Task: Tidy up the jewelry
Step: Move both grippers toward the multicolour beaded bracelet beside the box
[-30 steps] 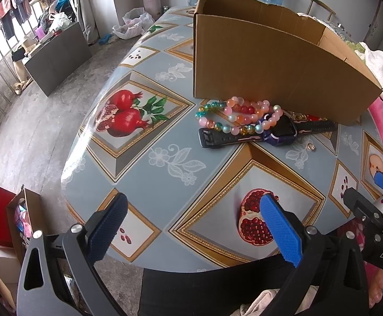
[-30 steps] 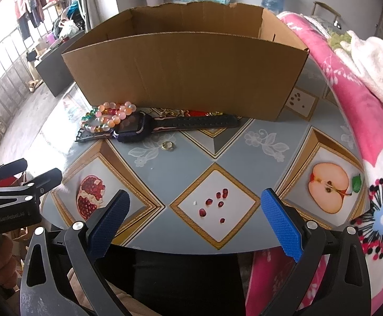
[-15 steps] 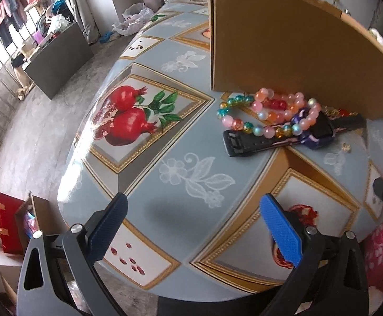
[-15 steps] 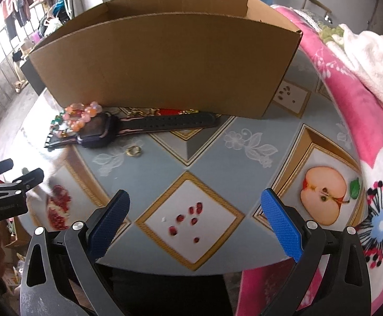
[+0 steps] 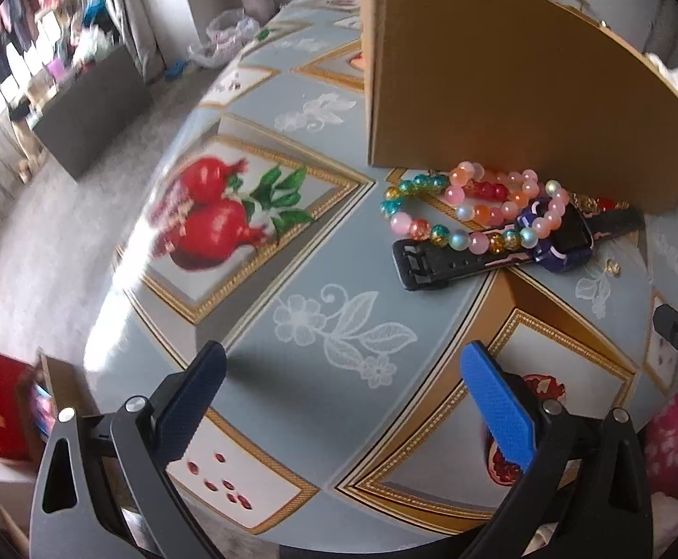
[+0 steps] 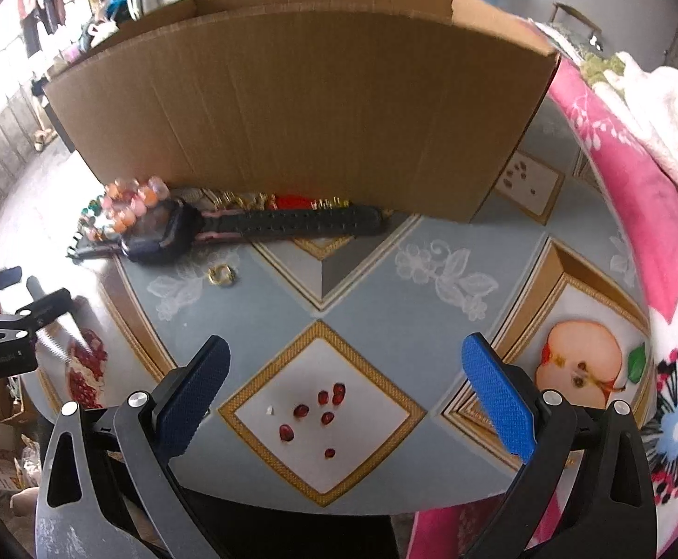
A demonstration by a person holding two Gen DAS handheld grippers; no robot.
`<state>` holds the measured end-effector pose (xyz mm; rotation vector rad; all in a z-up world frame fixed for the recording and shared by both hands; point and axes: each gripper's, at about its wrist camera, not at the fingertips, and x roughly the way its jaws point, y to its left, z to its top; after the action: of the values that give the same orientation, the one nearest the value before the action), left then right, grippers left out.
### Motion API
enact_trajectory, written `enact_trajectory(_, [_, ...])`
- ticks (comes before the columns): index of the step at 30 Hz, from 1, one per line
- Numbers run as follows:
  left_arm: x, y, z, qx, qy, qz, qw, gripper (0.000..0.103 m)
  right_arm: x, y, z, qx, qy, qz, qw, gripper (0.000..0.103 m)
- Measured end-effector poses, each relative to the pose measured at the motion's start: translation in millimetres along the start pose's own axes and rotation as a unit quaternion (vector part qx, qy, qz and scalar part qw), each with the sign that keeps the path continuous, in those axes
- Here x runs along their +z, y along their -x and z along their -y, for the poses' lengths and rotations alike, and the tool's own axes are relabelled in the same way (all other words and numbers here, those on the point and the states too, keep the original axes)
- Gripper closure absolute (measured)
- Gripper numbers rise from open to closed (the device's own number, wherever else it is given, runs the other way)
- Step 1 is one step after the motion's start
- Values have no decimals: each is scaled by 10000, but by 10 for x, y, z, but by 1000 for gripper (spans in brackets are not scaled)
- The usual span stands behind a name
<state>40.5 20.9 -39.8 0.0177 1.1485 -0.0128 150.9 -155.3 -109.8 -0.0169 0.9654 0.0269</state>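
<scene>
Both jaws are wide and empty, and the left gripper [image 5: 341, 389] has come nearer to the beads [image 5: 467, 209] and watch [image 5: 516, 249] in front of the box [image 5: 502, 93], so picking seems about to begin, while the right gripper [image 6: 346, 386] has also advanced.

Home: pink blanket [image 6: 641, 195], hung laundry [image 5: 36, 42], fruit-print tablecloth [image 5: 292, 233].

The table [image 5: 320, 233] wears grey-blue cloth with gold-framed red pomegranates and white flowers. The box [image 6: 301, 107] is plain brown. The bracelets [image 5: 474, 207] mix pink, orange, teal and red beads; the watch [image 6: 246, 228] is black-strapped with a purple case. Fingers [image 5: 497, 405] carry blue pads.
</scene>
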Motion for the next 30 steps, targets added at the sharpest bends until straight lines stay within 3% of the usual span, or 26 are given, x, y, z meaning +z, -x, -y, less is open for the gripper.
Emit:
enact_trajectory(5, [-24,-4,-1,28,-24,30,10000,4,76,56,69,671,-157,228,9974,7])
enact_trajectory(11, [-13,12,-55,-146,-90,126,9998,4,276,152,74,1633,-281,397,9854,7])
enact_trajectory(17, [127,229,-263,-822,121,905,9924,10,409,165,-148,2144,-117,455,9756,20])
enact_trajectory(23, [249,332,-257,-1306,-153,1266,9832,24,505,86,-334,2285,-47,277,9731,34])
enact_trajectory(30, [343,215,-138,-1549,-470,1196,9795,43,574,-2,-388,2172,-75,26,9761,47])
